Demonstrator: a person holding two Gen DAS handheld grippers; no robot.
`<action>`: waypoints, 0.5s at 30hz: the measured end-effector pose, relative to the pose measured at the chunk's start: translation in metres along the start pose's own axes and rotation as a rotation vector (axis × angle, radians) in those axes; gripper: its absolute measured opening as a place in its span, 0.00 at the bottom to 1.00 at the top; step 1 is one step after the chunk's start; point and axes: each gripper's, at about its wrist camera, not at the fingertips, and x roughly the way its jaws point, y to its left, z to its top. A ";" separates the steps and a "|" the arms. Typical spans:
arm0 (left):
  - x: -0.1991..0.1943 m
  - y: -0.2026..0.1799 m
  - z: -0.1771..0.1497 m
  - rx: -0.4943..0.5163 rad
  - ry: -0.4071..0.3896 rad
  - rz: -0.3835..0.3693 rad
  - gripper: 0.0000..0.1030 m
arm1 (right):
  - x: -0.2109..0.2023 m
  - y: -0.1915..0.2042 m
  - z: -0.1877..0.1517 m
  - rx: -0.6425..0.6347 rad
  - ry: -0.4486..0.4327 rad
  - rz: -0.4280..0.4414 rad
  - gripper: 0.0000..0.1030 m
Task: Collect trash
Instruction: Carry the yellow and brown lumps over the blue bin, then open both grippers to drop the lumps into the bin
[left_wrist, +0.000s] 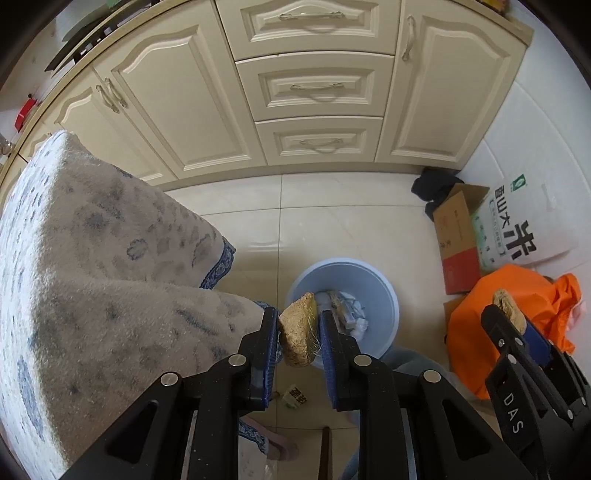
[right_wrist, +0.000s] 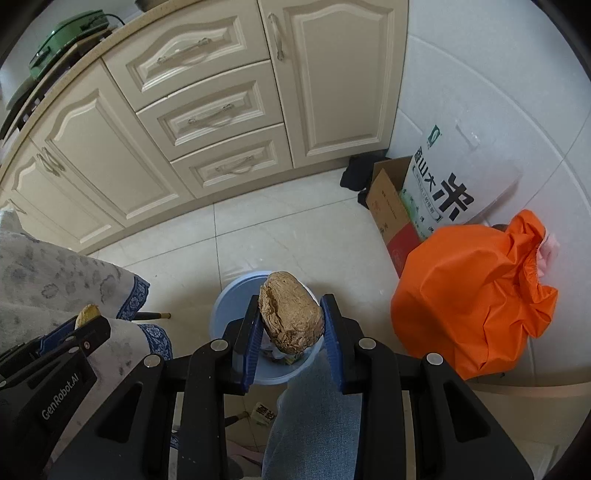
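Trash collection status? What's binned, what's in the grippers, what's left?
Done: the blue bin already holds crumpled wrappers. In hand: the left gripper is shut on a brown chunk, the right gripper on a second brown lump, both above the bin, neither released. Left: drop both, then probably the small green-print packet on the floor by the bin.

Both cameras look steeply down from above, each along its own fingers, facing the cream cabinets. They ride side by side, so each catches the other gripper at its edge. Shared: blue bin, orange bag, floor tiles.
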 end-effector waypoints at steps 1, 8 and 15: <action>0.000 -0.001 0.000 0.006 -0.004 0.002 0.21 | 0.001 0.000 0.000 0.000 0.004 0.001 0.30; -0.004 -0.004 -0.009 0.020 -0.019 0.040 0.64 | 0.003 0.000 0.001 -0.003 0.009 0.001 0.30; -0.003 0.004 -0.012 0.014 0.007 0.048 0.64 | 0.002 0.010 0.000 -0.019 0.008 0.020 0.30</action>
